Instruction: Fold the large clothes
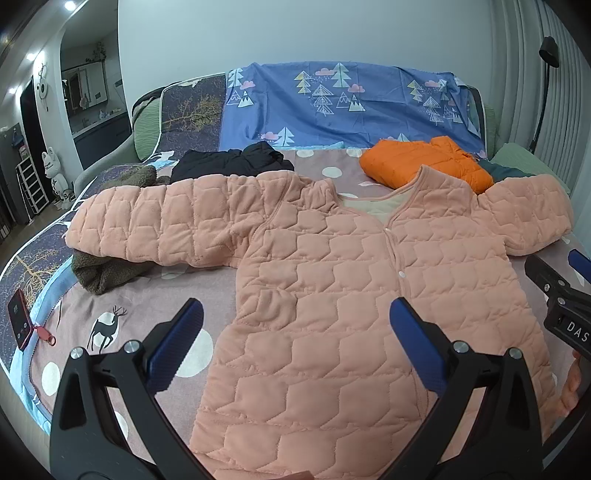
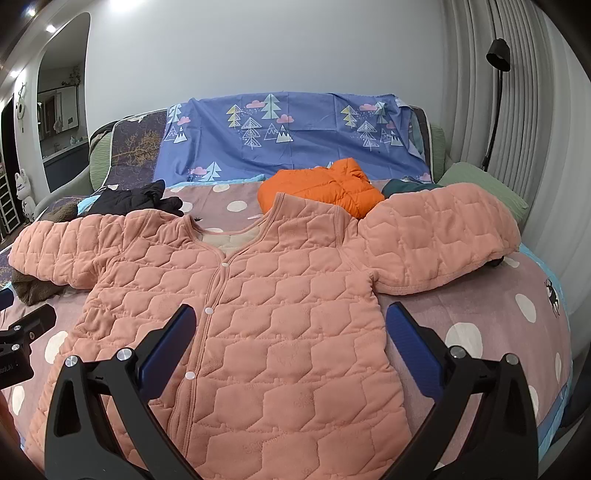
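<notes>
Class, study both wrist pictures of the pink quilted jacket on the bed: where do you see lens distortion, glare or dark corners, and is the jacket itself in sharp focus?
Left wrist view: fisheye bends the curtain, corners go black, ceiling lights glare, the pink quilted jacket is sharp. Right wrist view: same bowing and dark corners, even soft light, jacket stitching crisp, open claw slightly soft.

Two wrist fisheye views side by side, angled down over the bed [image 1: 155, 291], close above the pink quilted jacket [image 1: 332, 314], left view offset leftward, both sharing jacket and blue tree-print sheet [image 2: 295, 133]
</notes>
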Motion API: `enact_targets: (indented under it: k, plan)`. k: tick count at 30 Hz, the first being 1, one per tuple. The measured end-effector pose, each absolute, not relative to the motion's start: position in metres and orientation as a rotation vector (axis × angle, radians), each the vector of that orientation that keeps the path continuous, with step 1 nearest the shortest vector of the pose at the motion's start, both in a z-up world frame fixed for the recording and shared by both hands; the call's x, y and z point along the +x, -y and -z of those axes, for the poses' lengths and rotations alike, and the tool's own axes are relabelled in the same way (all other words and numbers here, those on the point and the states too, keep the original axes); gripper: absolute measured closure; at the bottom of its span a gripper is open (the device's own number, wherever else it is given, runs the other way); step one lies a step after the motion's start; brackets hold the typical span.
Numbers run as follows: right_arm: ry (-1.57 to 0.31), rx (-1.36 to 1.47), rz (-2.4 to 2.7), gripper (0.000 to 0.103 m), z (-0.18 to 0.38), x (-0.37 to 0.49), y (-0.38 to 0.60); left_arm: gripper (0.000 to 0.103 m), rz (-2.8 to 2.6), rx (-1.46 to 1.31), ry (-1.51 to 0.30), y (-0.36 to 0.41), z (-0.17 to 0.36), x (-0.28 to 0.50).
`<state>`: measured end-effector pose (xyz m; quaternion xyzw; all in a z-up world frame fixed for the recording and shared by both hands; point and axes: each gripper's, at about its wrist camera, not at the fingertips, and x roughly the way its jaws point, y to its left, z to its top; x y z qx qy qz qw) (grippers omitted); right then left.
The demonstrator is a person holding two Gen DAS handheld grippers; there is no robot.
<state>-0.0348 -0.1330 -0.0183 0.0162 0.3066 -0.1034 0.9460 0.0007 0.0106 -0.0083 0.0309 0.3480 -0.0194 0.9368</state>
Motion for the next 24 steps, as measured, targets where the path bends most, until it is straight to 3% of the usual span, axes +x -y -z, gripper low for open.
enact_targets:
  k: [24]
  plan:
    - [-0.633,0.049,0.236,0.001,0.029,-0.033,0.129,0.002,0.08,0.001,-0.702,-0.035,0.023,0.007]
